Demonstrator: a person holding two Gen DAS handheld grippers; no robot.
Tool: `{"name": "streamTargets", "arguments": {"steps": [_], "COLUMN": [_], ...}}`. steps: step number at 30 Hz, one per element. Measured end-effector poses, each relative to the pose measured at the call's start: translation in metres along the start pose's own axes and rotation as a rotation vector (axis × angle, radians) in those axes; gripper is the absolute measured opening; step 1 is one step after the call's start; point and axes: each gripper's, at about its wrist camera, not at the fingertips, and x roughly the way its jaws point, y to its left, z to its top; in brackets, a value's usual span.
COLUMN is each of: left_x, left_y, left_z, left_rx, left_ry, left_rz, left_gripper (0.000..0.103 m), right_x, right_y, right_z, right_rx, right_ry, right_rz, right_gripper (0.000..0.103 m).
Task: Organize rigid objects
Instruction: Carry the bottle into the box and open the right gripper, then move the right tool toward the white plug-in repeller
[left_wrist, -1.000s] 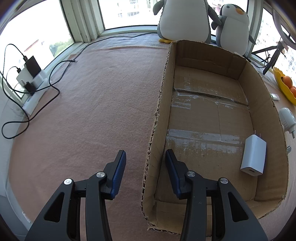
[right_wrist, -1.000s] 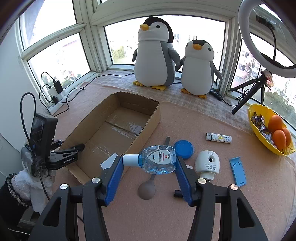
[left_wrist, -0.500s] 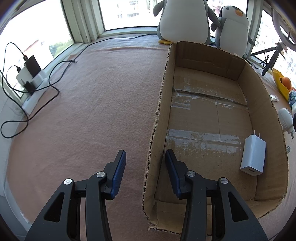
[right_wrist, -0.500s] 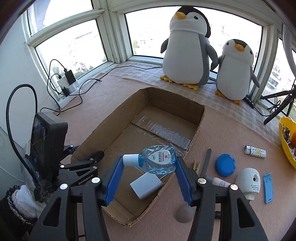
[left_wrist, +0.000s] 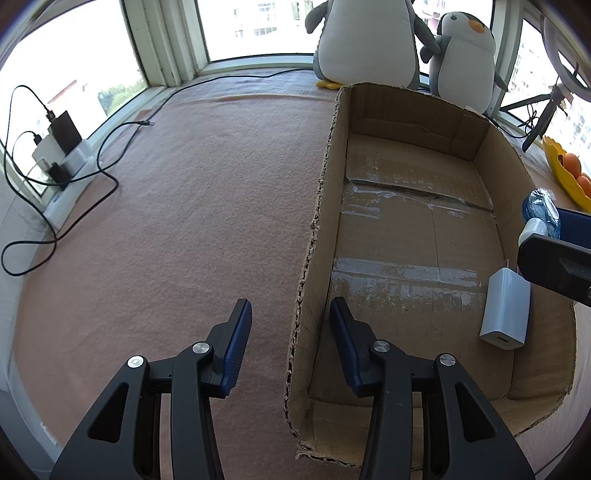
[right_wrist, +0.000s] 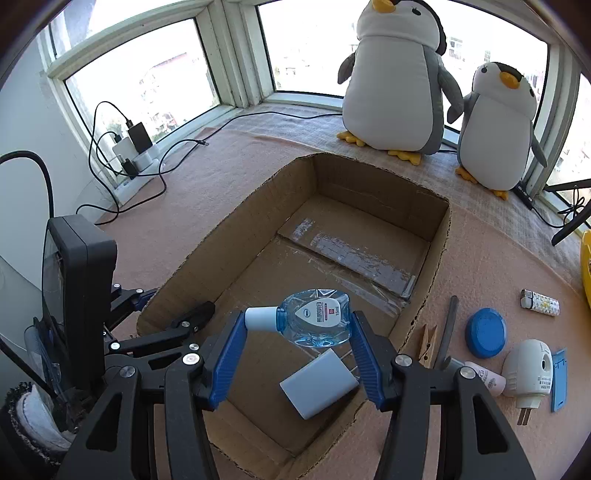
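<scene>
The right claw (right_wrist: 295, 343) grips a small clear-blue plastic bottle (right_wrist: 314, 317), its blue pads pressing on the white cap end at one side and the bottle's base at the other. The bottle lies sideways between the pads, flattened and teardrop-shaped, partly filled with clear blue liquid, with a white shield-shaped label bearing a red stripe and a stubby white screw cap. It hangs in the air over the near part of the open brown cardboard box (right_wrist: 439, 236), above a white rectangular plug-in charger (right_wrist: 319, 387) that lies flat on the box floor with its two prongs pointing away.

The left claw (left_wrist: 291, 332) straddles the box's ragged left wall, one pad outside and one inside. Its jaws stand at their narrowest with a gap left between them, and I cannot tell whether they press the cardboard. In the left wrist view the bottle (left_wrist: 541, 214) shows at the right edge, over the box's right wall.

The box stands on a table covered in pinkish-brown felt (left_wrist: 184, 221). To its right lie a round blue lid (right_wrist: 485, 332), a wooden clothespin (right_wrist: 428, 341) and a white plug-in device (right_wrist: 528, 369).
</scene>
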Motion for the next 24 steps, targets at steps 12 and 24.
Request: {"name": "streamTargets", "arguments": {"steps": [12,24], "left_x": [0.000,-0.001], "left_y": [-0.001,-0.002], "left_z": [0.001,0.000], "left_rx": [0.006,0.009], "left_ry": [-0.003,-0.005], "left_rz": [0.008,0.014], "left_gripper": [0.043,0.043], "right_x": [-0.005,-0.031], "right_y": [-0.009,-0.033], "right_z": [-0.001,-0.015], "right_rx": [0.024,0.081], "right_ry": [-0.007,-0.035], "right_rz": [-0.013,-0.038], "right_gripper": [0.062,0.062]}}
